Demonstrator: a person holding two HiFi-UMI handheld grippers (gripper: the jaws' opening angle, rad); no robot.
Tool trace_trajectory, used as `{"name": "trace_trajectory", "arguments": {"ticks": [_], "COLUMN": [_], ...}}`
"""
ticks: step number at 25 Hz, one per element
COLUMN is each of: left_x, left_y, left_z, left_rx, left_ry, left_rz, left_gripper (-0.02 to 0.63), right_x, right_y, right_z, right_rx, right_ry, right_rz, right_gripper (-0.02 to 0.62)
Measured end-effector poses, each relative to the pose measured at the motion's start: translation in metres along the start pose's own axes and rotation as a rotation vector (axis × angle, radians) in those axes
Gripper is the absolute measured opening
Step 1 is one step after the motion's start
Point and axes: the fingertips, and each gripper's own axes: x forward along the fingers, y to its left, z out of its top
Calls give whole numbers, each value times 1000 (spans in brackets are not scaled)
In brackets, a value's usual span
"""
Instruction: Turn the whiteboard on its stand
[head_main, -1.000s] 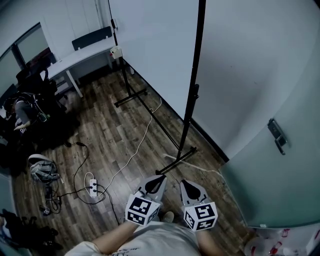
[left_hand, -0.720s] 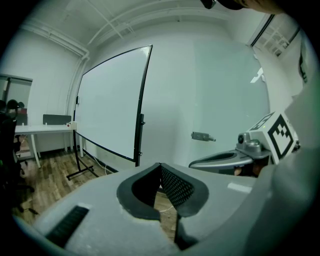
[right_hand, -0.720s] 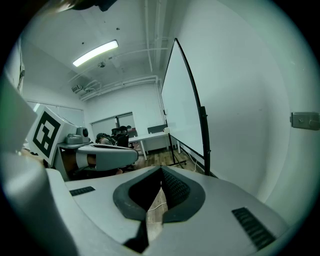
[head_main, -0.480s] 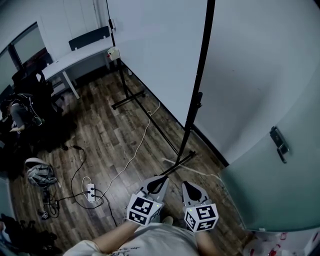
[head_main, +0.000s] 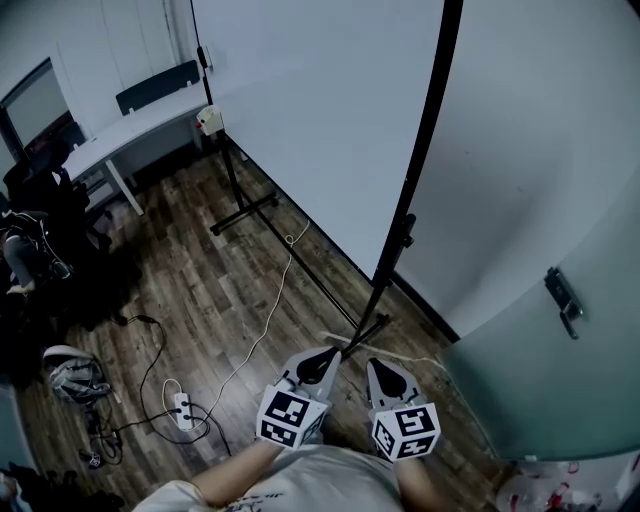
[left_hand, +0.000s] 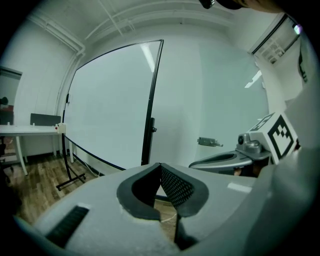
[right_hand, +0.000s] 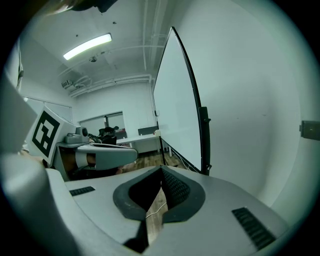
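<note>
A large whiteboard (head_main: 310, 110) hangs in a black stand, its near upright post (head_main: 415, 200) rising from a foot (head_main: 365, 335) on the wood floor. The board (left_hand: 110, 105) fills the left of the left gripper view, and its edge (right_hand: 182, 110) shows edge-on in the right gripper view. My left gripper (head_main: 322, 360) and right gripper (head_main: 380, 370) are held side by side close to my body, just short of the stand's foot. Both are shut with nothing between the jaws. Neither touches the board or the stand.
A white cable (head_main: 265, 325) runs across the floor to a power strip (head_main: 183, 408). A white desk (head_main: 130, 125) and a chair (head_main: 155, 85) stand at the back left. A door with a handle (head_main: 562, 295) is at the right. Bags (head_main: 70, 375) lie at the left.
The view has shifted: the stand's post now sits further right and closer in the frame, and the floor clutter has slid left and down. Both grippers stay shut, held together.
</note>
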Motion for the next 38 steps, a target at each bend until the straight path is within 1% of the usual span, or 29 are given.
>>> {"name": "trace_trajectory", "arguments": {"ticks": [3,7,10,14,17,20,25,32,38], "left_x": [9,17,23,32,40,49,59,80,95], "left_y": [15,31,40,42,44,45,46,51,59], "left_z": [4,11,13,13,18,23,31,36,35], "left_rx": [31,29,18,14,11,6,3,7,17], "left_ry": [2,3,-8,1,-4,-7,-11,-7,14], "left_rz": [-30,-48,-41,-33,-19,-5,9,6,8], "left_gripper": [11,11,11,11,11,11,11,11,11], "right_x": [15,29,36,42,46,49,55,68,81], "right_y": [-2,-3,-8,-18,-27,-36,-51,-70,-85], "right_z": [8,13,13,21,29,34,47,53,59], "right_rx": [3,21,20,16,9,-5,-23,-31,-40], "right_ry": [-8,-12,-4,-15,-25,-16,-22,-18,-26], "right_rz": [-24,-51,-59,-58,-42,-24,-16,-16,-27], "right_gripper": [8,7,8,7,8,8,8,8,8]}}
